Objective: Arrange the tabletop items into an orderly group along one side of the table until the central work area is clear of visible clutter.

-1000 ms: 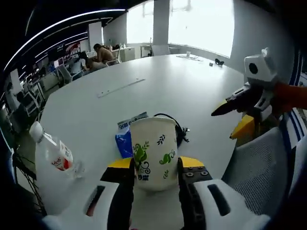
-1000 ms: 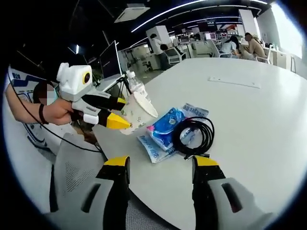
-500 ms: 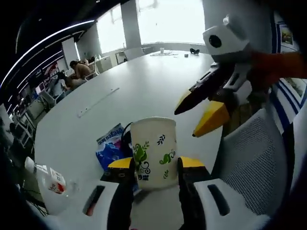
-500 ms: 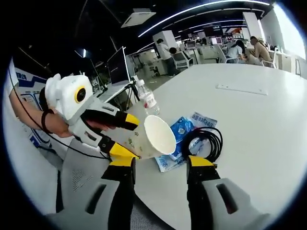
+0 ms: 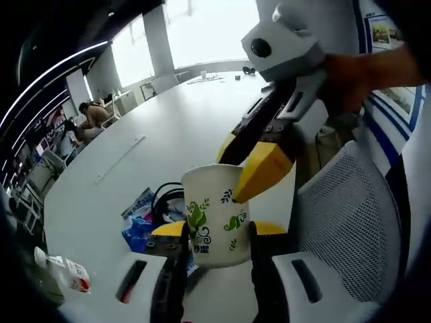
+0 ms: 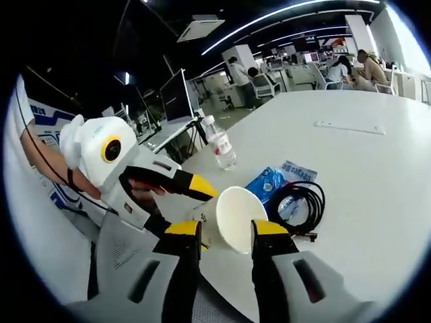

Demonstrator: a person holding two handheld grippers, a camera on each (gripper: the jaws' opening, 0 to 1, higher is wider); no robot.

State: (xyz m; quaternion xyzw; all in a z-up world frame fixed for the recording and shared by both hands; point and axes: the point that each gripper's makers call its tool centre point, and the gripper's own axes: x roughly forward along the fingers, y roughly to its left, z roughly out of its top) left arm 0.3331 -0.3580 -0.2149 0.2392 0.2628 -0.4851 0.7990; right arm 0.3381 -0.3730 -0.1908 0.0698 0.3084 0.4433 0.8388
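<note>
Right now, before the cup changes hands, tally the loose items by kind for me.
Cup: 1, clamped by the left gripper, with the right gripper closing over its rim
Bottle: 1
Blue packet: 1
Black cable: 1
Total: 4

The left gripper [image 5: 214, 229] holds a leaf-patterned cup [image 5: 214, 214] upright between its jaws, above the white table [image 5: 195, 114]. The right gripper [image 5: 249, 155] reaches in from the right, its yellow-tipped jaws at the cup's rim. A black cable [image 5: 165, 198], a blue packet [image 5: 138, 225], a bottle [image 5: 64, 269] and a mesh chair [image 5: 350, 208] lie around.
</note>
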